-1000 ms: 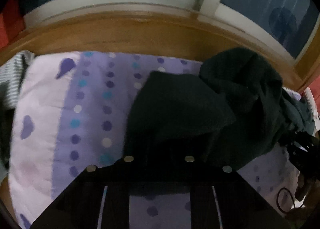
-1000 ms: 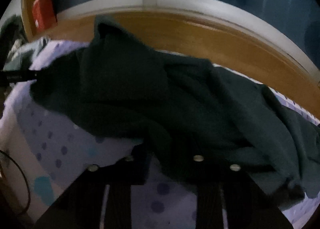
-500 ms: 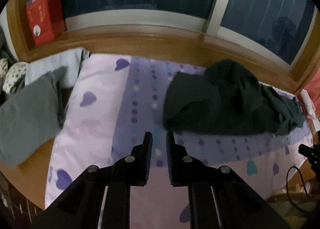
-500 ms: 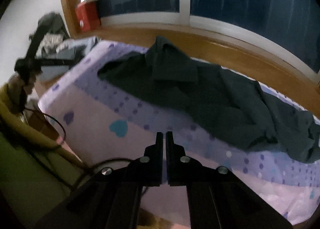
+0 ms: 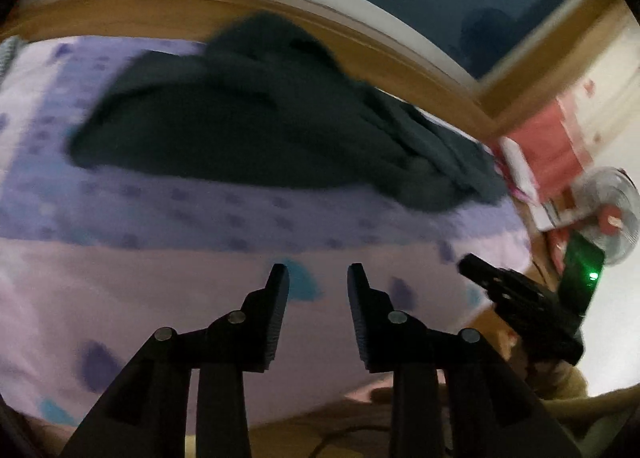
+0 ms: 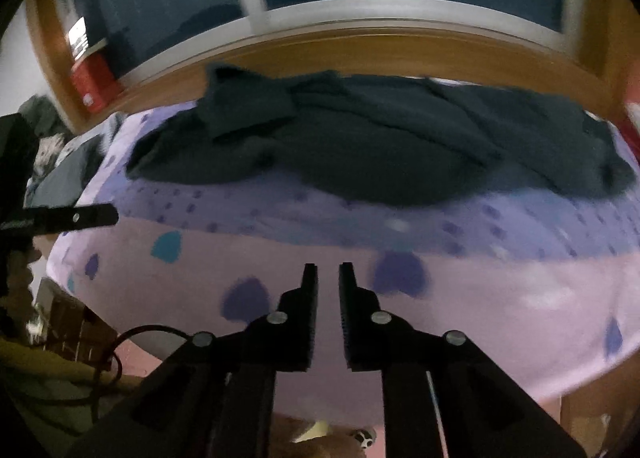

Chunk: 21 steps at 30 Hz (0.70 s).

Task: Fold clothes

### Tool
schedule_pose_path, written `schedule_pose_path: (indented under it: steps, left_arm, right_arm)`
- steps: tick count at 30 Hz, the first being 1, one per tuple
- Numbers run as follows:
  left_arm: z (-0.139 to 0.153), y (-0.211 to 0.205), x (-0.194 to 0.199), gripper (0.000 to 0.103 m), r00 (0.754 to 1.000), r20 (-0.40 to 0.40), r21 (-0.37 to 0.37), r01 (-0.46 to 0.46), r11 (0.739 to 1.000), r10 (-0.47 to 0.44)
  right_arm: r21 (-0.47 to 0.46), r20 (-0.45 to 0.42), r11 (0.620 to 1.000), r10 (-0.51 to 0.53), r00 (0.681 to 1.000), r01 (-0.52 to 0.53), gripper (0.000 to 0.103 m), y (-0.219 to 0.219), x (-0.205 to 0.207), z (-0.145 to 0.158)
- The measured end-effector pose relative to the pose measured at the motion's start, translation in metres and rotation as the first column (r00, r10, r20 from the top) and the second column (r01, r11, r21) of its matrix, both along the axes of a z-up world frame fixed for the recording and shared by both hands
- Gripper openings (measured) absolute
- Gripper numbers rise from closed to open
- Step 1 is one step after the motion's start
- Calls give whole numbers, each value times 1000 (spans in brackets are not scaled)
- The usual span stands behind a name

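A dark green garment [image 5: 260, 118] lies crumpled along the far side of the bed, under the window ledge; the right wrist view shows it stretched wide [image 6: 380, 146]. My left gripper [image 5: 318, 274] hovers over the bare lilac sheet [image 5: 140, 290] well short of the garment. Its jaws are opening, with nothing between them. My right gripper [image 6: 328, 272] hangs near the bed's front edge, also clear of the garment. Its jaws are opening from a narrow gap, and nothing is between them. Each gripper shows at the edge of the other's view.
A wooden window ledge [image 6: 400, 50] and dark panes run behind the bed. A red box [image 6: 94, 84] stands on the ledge at left, above a pile of other clothes [image 6: 60, 174]. A fan [image 5: 616, 214] and red furniture stand at right. A black cable [image 6: 120, 346] loops below the bed's edge.
Both grippers let go of the dark garment and drew back toward the bed's near edge. The garment now lies on the sheet. Both pairs of jaws stand wider than half a second ago.
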<state>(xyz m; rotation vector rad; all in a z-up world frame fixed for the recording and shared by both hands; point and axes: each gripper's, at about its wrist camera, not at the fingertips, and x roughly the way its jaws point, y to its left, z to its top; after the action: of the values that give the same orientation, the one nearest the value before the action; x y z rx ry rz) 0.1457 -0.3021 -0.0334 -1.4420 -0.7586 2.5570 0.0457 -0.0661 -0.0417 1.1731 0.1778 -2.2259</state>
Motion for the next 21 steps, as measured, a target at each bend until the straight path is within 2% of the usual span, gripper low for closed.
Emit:
schedule_pose_path:
  steps: [1,3,5,8,9,11,14,15,18,21]
  left_arm:
    - [1,15,-2,30,1000,0,0,19,1000,-19]
    - [7,45,-5,30,999,-10,-31,49,998,-49]
    - [11,74,-6,30,997,-15,-38,69,997,-69]
    - [7,114,-3,30,990,28,0,137,991,-137]
    - [4,129,0,30,982,53,22,179,984,-180]
    - [-2,161,2,31,958,105,3,267,964,-266]
    - [-4,185,-3,32,929,143,-1,344,939,-340]
    - [-1,189,-7,32,925,142,-8,356,934,-351]
    - [4,197,-25,42,920,123,-72,382,921,-372]
    - [2,195,-57,42,925,95,-121,378,918,-369]
  right_arm:
    - [-4,1,1000,-29,1000,29,17,14,1,1]
    - [-18,-1,994,-103,995,103,34,47,3,2]
    - [-37,-9,987,-154,988,153,40,72,5,5]
    - [-47,-14,979,-198,980,198,41,111,5,10]
    - [-46,-18,977,-207,978,206,41,123,5,11]
    - [-49,-31,975,-218,975,217,41,141,5,12]
    - [-51,-47,971,-236,971,233,46,161,0,8]
    - [-57,-34,969,-243,969,241,46,165,-5,6]
    - [-78,-12,965,-252,968,251,46,176,-22,0]
    - [-68,-27,964,-261,965,258,46,177,-45,-2]
